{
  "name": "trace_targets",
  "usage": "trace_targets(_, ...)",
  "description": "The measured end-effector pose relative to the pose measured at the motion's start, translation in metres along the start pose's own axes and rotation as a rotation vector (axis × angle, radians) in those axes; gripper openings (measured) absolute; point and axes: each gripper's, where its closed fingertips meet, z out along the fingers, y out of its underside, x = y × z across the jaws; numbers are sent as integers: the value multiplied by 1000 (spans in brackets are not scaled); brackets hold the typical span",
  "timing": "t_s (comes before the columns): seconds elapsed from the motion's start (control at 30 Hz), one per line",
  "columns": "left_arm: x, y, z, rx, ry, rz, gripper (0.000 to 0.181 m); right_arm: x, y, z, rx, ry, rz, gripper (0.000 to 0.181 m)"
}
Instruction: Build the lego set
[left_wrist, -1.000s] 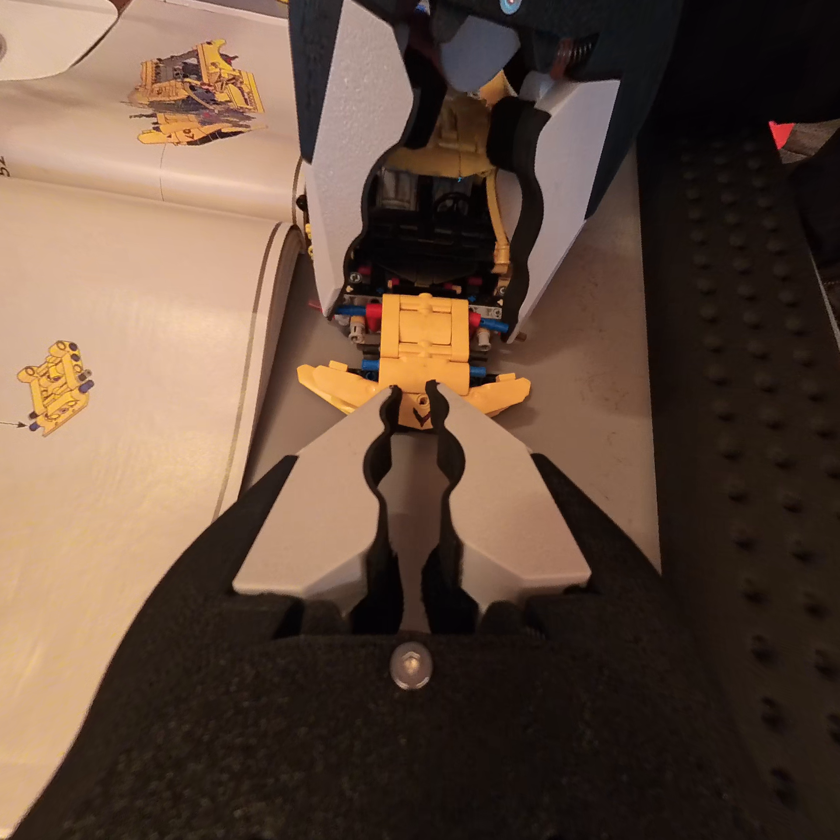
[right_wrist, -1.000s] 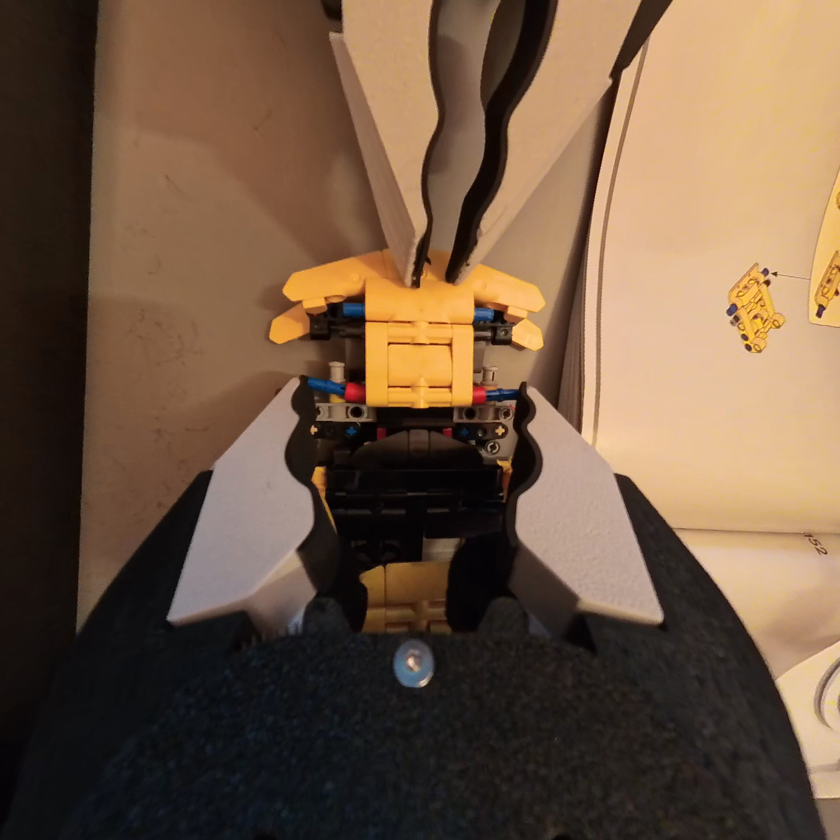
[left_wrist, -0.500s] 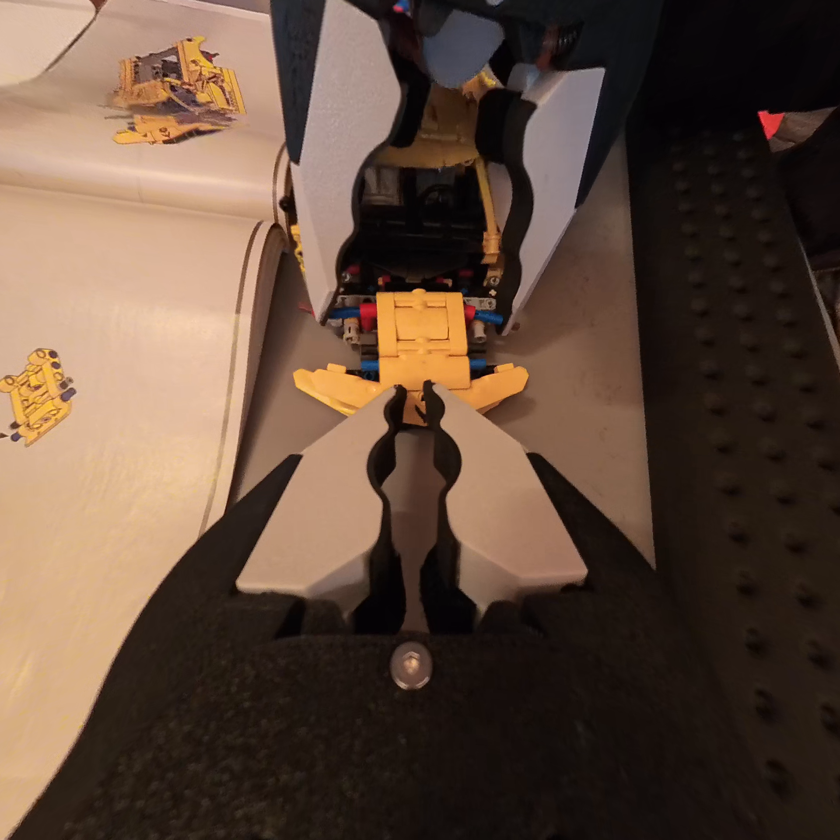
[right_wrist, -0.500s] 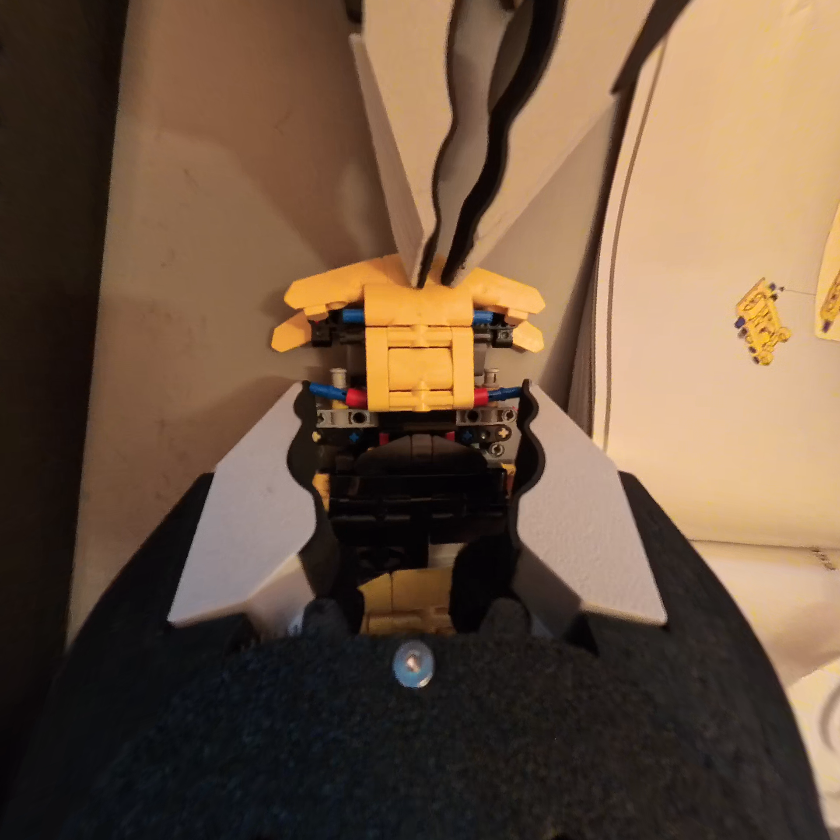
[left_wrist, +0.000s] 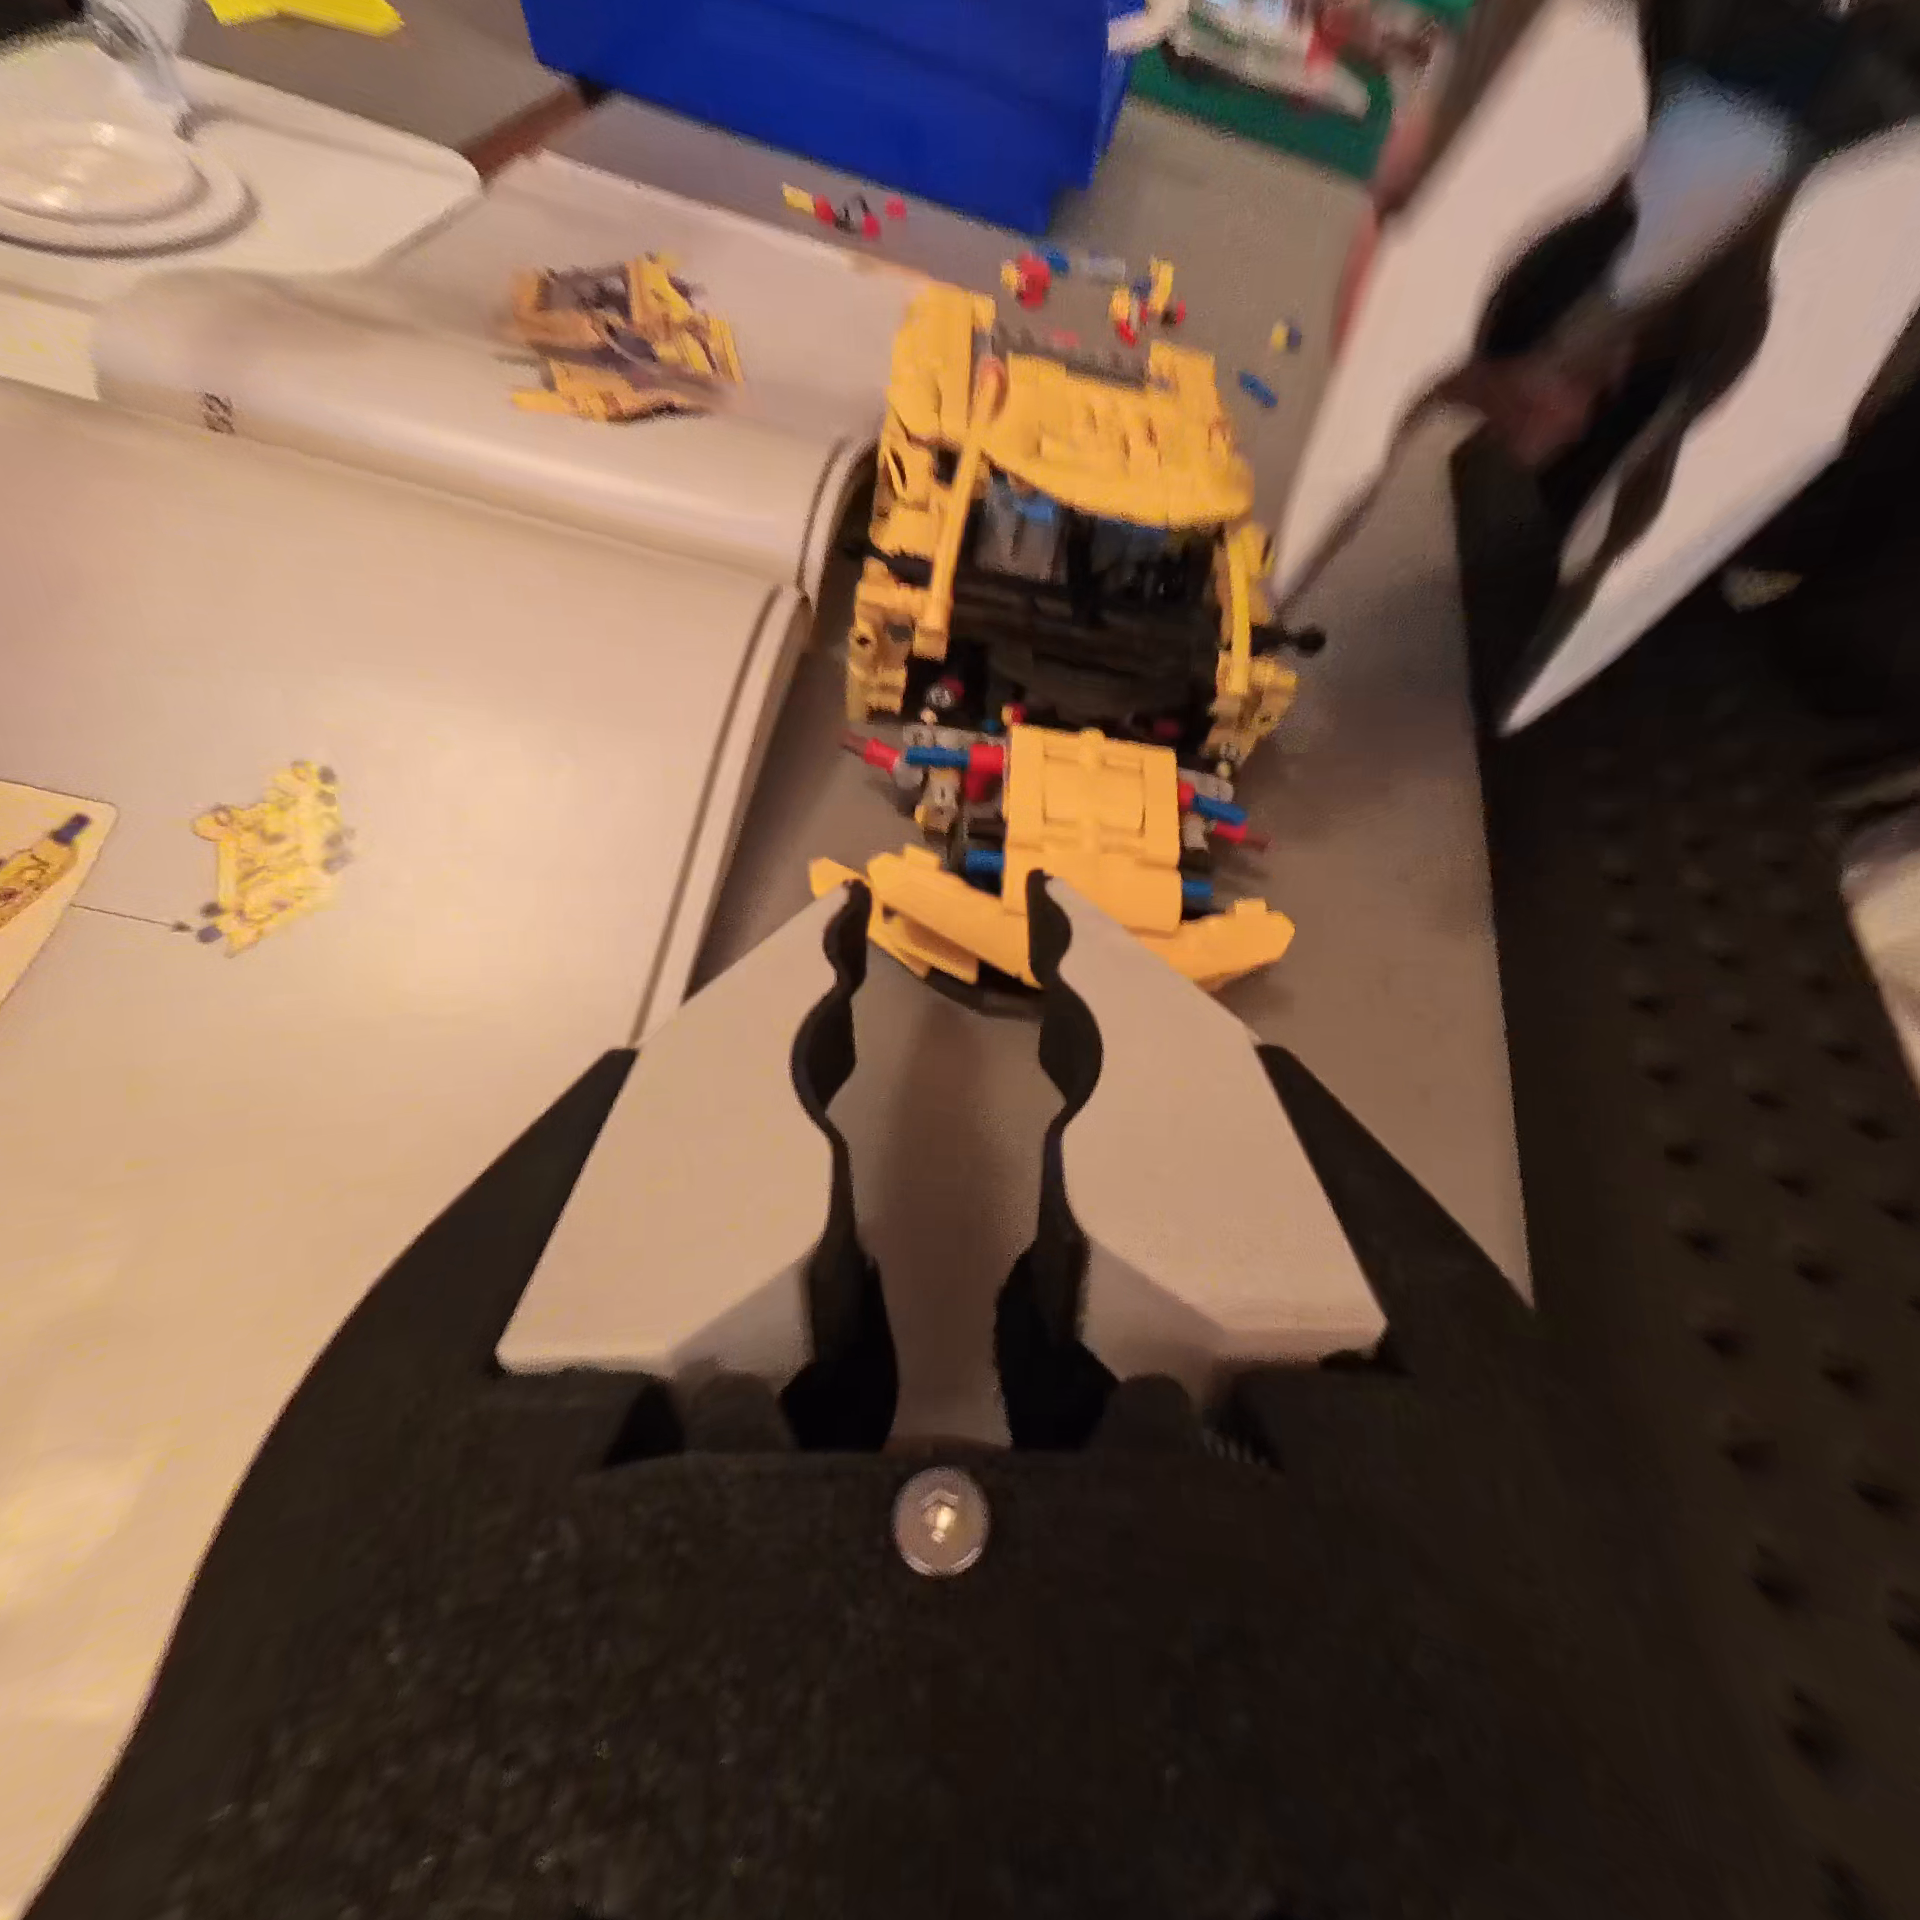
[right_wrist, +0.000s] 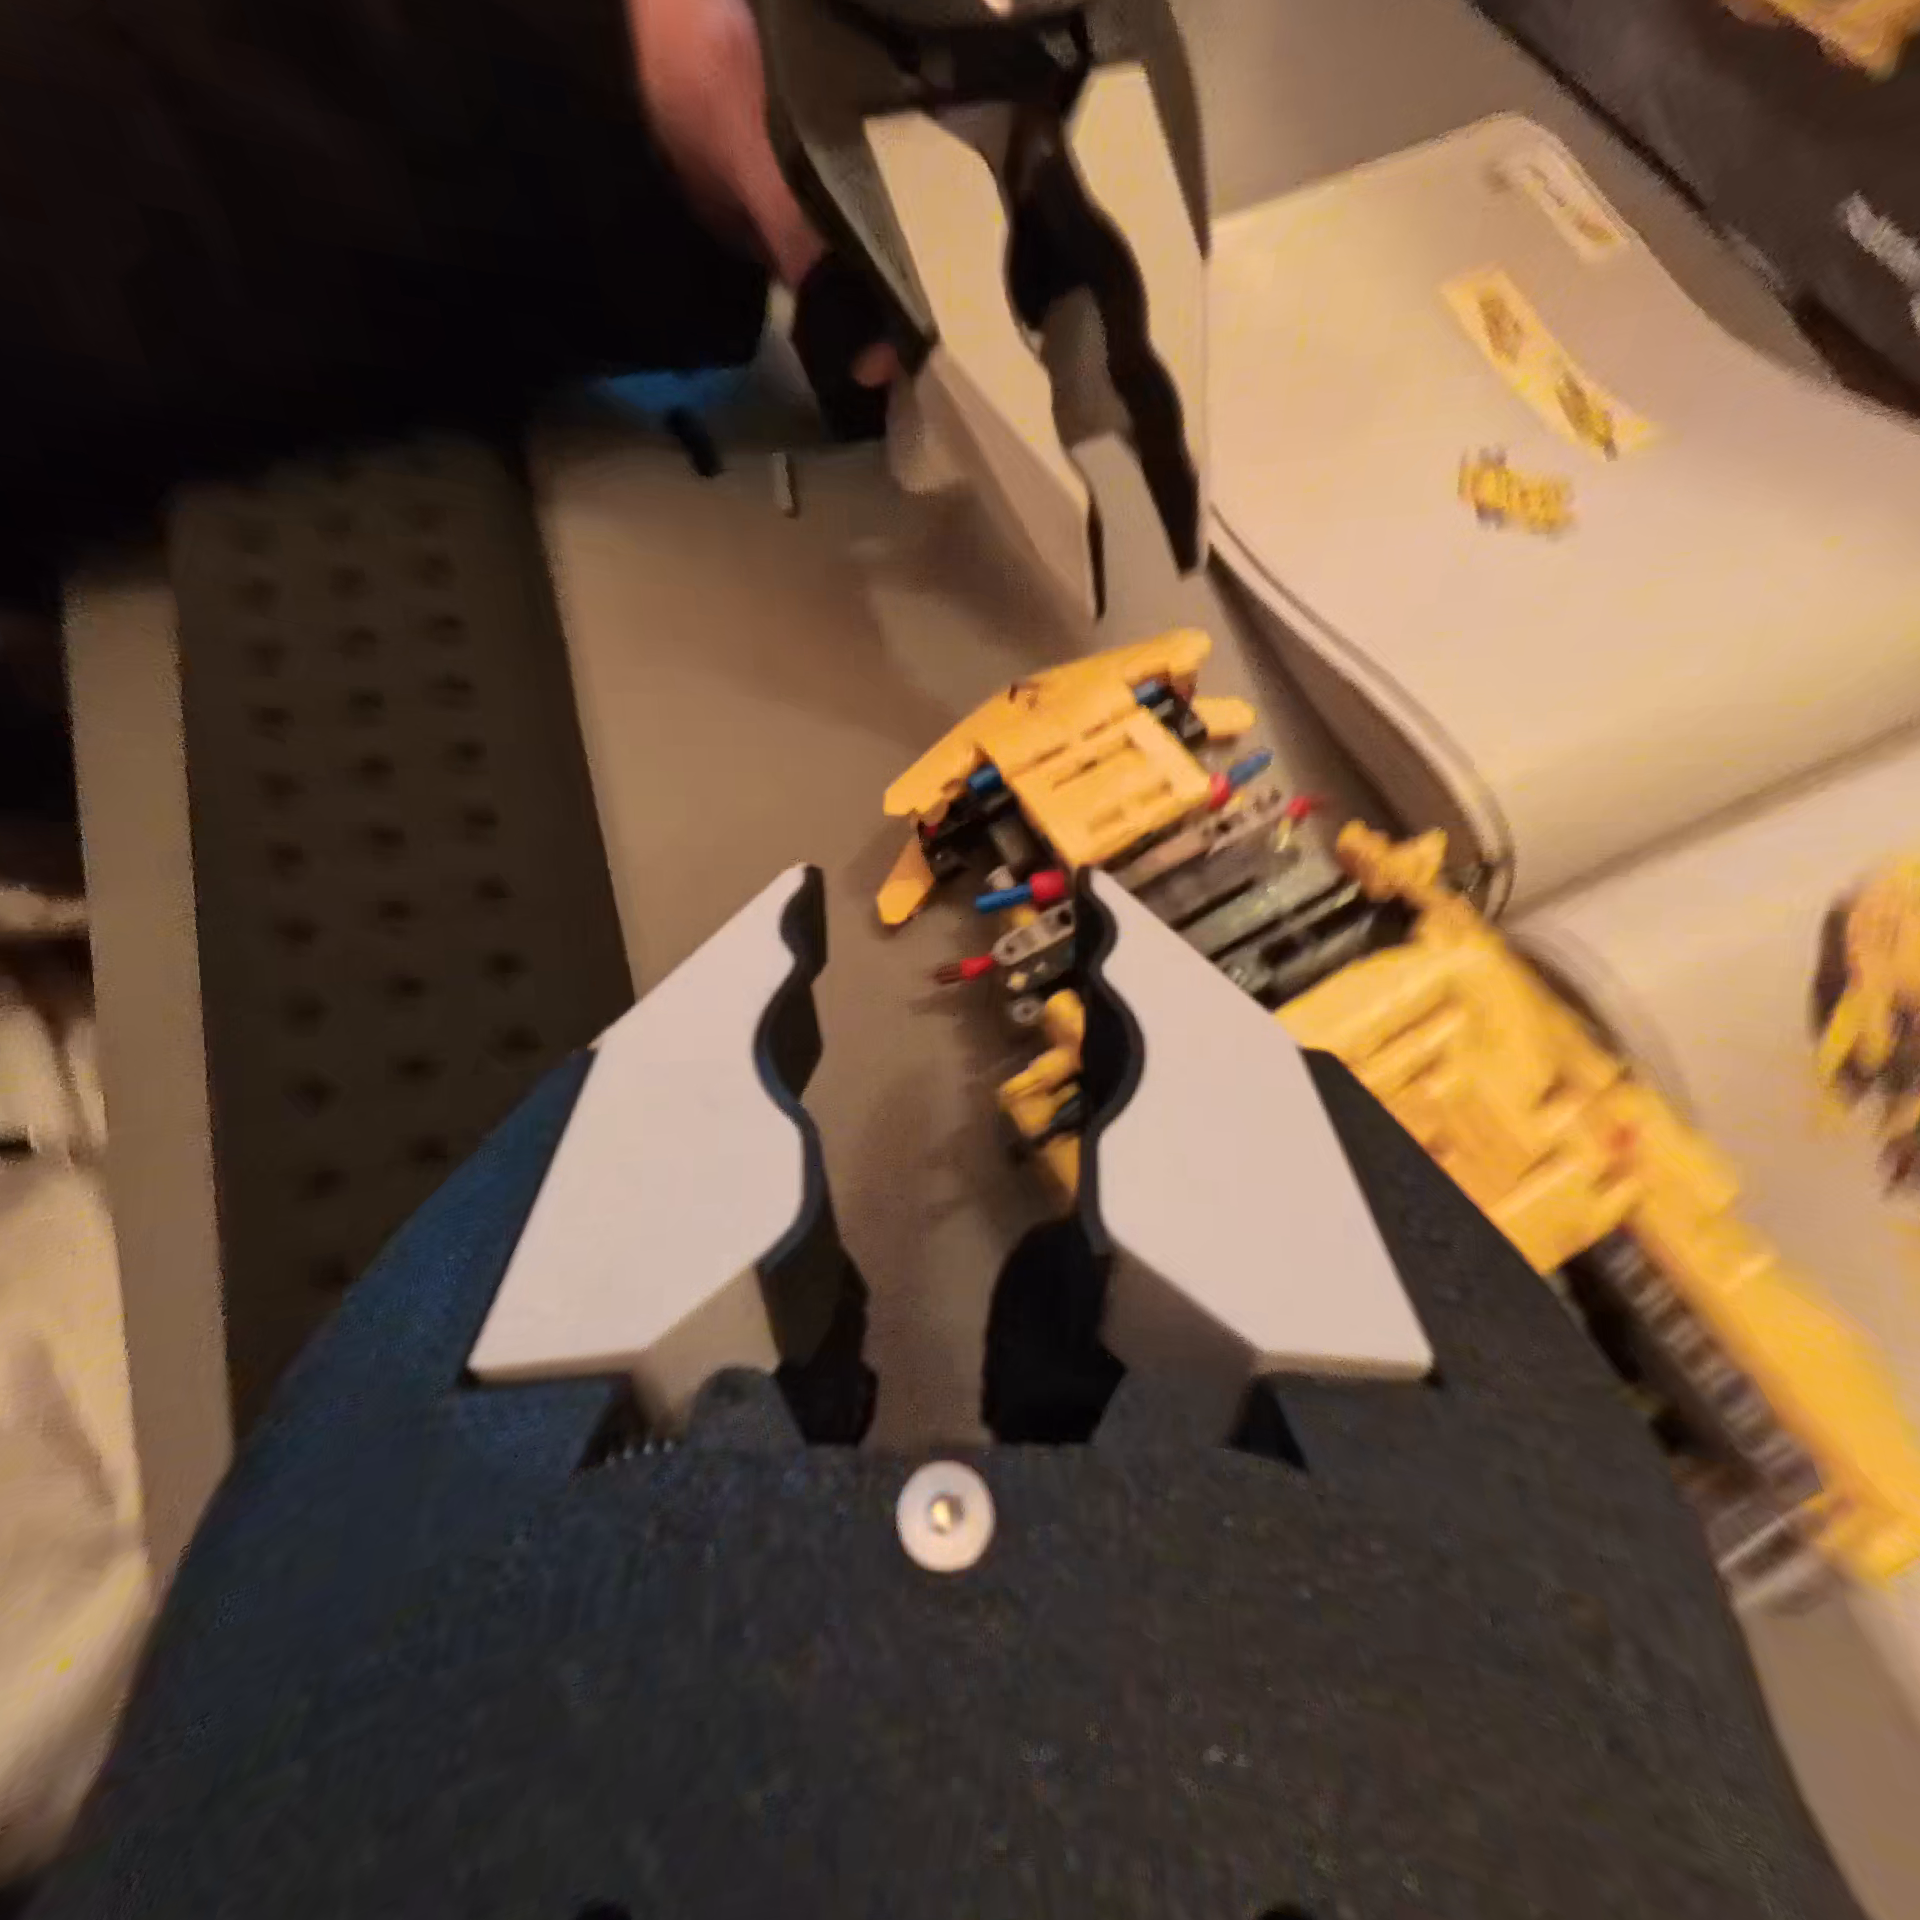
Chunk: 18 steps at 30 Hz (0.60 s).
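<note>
On table, beside booklet's edge: yellow lego model (left_wrist: 1070, 644), standing free, nose plate (left_wrist: 1091, 821) toward left gripper, loose from both tools.

Left gripper (left_wrist: 940, 904): spread, nothing between the fingers; tips just short of the model's low yellow front wing (left_wrist: 935, 925), partly covering it in view. Half a second ago pinched nearly closed on that front end; now let go and drawn back.

Right gripper (right_wrist: 951, 883): spread, empty, lifted off to the model's side; in the left wrist view, a blurred pale shape (left_wrist: 1558, 343) toward the table's far right. Earlier straddling the black cab from behind; released now.

Model in right wrist view: lying diagonally (right_wrist: 1403, 997) along the instruction booklet (right_wrist: 1558, 623), yellow nose (right_wrist: 1081, 758) toward the left gripper (right_wrist: 1132, 488) hanging above it.

Loose parts: small red, blue and yellow pieces (left_wrist: 1101, 281) near the table's far edge, before a blue bin (left_wrist: 831, 94).

Right of table: black studded mat (left_wrist: 1714, 1143).

Blur: heavy in both views, both tools in motion.

Meaning for task: front assembly judged pressed home and this step closed; likely next, a look at the open pages and a fetch from the loose pieces.
</note>
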Motion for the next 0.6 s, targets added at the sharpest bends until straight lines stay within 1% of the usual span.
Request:
trace_targets(0.03, -2, -5, 0, 35, 16, -32, 31, -3, 8, 2, 20, 76, 86, 38)
trace_targets(0.1, -6, -10, 3, 70, 43, -95, 33, -6, 20, 8, 78, 209, 210, 37)
trace_targets(0.13, -7, -11, 6, 71, 59, -117, 33, -8, 23, 13, 91, 256, 241, 34)
trace_targets(0.2, -6, -10, 16, 36, 83, -147, 34, -4, 27, 25, 40, 350, 228, 33)
trace_targets(0.27, 2, -3, 27, -54, 111, -156, 34, 3, 29, 35, -22, 434, 170, 29)
trace_targets(0.3, 3, 1, 31, -90, 99, -144, 36, 8, 30, 37, -46, 479, 147, 25)
trace_targets(0.37, 8, 1, 33, -113, 90, -122, 35, 11, 30, 39, -55, 506, 135, 19)
trace_targets(0.47, 10, 3, 33, -136, 69, -96, 35, 11, 26, 36, -27, 484, 149, 10)
trace_targets(0.6, 16, 5, 32, -137, 62, -111, 35, 8, 29, 35, -34, 429, 168, 8)
